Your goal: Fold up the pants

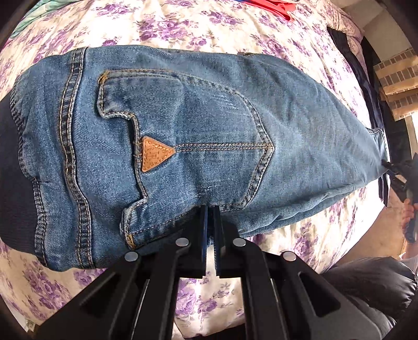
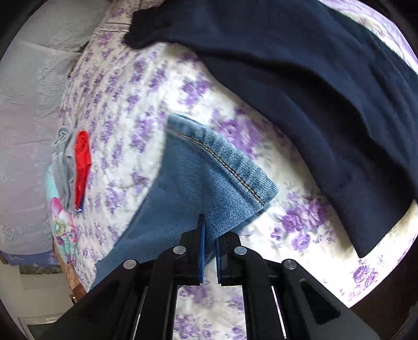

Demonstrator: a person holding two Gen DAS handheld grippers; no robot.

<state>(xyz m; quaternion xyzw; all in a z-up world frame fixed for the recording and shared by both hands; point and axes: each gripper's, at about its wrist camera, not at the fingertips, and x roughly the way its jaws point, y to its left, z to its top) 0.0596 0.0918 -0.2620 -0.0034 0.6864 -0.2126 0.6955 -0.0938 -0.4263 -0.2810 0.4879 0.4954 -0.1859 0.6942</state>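
Note:
Blue jeans [image 1: 209, 130] lie stretched across a bed with a purple-flowered quilt [image 1: 196, 26]; the seat faces up, with a back pocket and a tan triangular patch [image 1: 155, 154]. My left gripper [image 1: 210, 209] is shut on the near edge of the jeans below the pocket. My right gripper [image 2: 209, 225] is shut on the hemmed leg end of the jeans [image 2: 209, 172], which is raised a little above the quilt [image 2: 156, 86]. The right gripper also shows at the far right of the left wrist view [image 1: 392, 170], at the leg end.
A dark navy garment [image 2: 313, 91] lies spread on the bed beyond the leg end. A small pile of grey and red clothes [image 2: 75, 167] sits at the far side, with red cloth [image 1: 277, 7] at the top of the left wrist view. A black padded jacket [image 1: 371, 282] is lower right.

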